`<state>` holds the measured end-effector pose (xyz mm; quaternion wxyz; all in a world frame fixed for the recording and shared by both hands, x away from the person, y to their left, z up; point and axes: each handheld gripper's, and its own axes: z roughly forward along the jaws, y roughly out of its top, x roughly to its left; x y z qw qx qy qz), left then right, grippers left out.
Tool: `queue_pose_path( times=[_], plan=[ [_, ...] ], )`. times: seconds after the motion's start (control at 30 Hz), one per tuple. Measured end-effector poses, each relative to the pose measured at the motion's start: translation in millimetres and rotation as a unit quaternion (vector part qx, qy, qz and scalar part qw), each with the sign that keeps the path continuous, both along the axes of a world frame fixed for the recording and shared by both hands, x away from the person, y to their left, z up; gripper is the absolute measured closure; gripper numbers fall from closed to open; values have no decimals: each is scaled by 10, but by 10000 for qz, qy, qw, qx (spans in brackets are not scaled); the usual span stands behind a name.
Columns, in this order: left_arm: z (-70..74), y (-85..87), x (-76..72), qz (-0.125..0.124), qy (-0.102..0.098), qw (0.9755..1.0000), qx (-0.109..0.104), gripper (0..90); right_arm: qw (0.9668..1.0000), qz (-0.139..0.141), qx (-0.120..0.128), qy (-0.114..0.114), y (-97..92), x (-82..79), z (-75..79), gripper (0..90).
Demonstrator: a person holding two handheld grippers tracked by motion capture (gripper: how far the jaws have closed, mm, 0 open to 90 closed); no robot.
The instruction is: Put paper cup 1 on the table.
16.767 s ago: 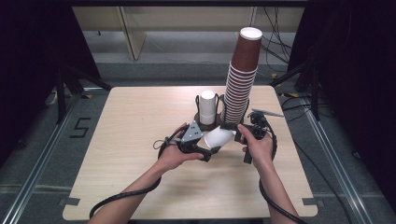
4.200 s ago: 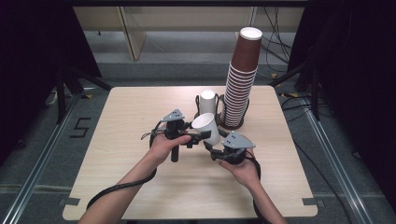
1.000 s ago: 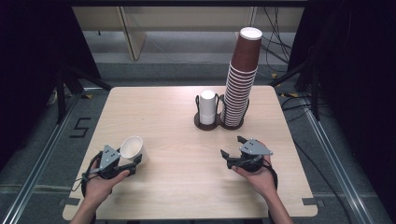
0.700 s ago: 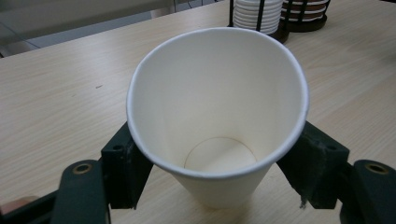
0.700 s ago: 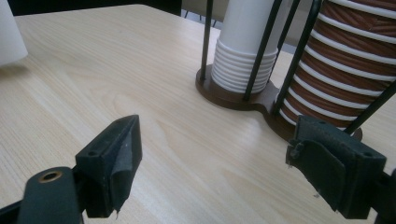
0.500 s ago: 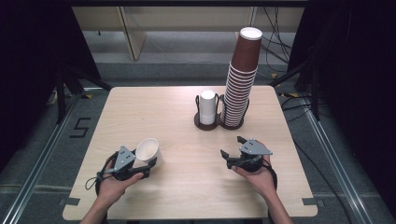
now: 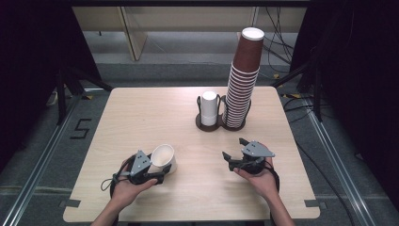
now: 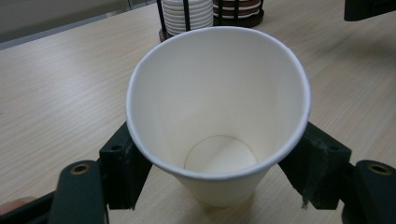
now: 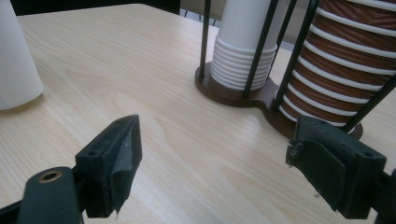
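Note:
My left gripper (image 7: 161, 170) is shut on a white paper cup (image 7: 163, 157) near the table's front left. The cup stands mouth up, slightly tilted, and its base looks down on the wood. In the left gripper view the empty cup (image 8: 219, 116) sits between the two black pads (image 8: 122, 163), which press on its sides. At the front right my right gripper (image 7: 234, 149) is held low over the table, jaws open with nothing between them. The right gripper (image 9: 215, 154) faces the cup rack, with the white cup (image 9: 16, 60) at the left edge of its view.
At the back centre of the wooden table (image 7: 141, 113) stands a dark wire rack (image 9: 243, 100). It holds a short stack of white cups (image 7: 209, 108) and a tall leaning stack of brown cups (image 7: 242, 80). Dark floor and cables surround the table.
My left hand has carried the white cup to the right along the front of the table. The right hand has stayed where it was.

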<state>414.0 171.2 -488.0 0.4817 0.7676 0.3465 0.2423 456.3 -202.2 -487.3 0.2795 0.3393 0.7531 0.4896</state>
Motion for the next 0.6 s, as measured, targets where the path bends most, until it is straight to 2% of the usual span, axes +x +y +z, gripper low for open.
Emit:
queue_pose_path(
  times=[0.27, 0.37, 0.43, 0.47, 0.53, 0.6],
  plan=[
    [-30, -15, 13, -14, 45, 10000, 47, 276, 10000, 11, -15, -23, -5, 2, -1, 173],
    [-31, -21, 28, -127, 103, 9999, 15, 256, 10000, 39, -17, -50, -15, 11, 0, 173],
    [-36, -23, 37, -155, 173, 9997, -41, 204, 10000, 34, -28, -42, -14, 9, 0, 173],
    [-46, -28, 40, -137, 206, 9997, -63, 148, 10000, 39, -35, -38, -13, 8, -1, 173],
    [-63, -25, 39, -176, 236, 9996, -24, 114, 10000, 43, -37, -42, -10, 9, -2, 173],
    [-70, -22, 29, -247, 261, 9994, 10, 43, 10000, 39, -28, -37, -13, 9, 0, 173]
  ],
)
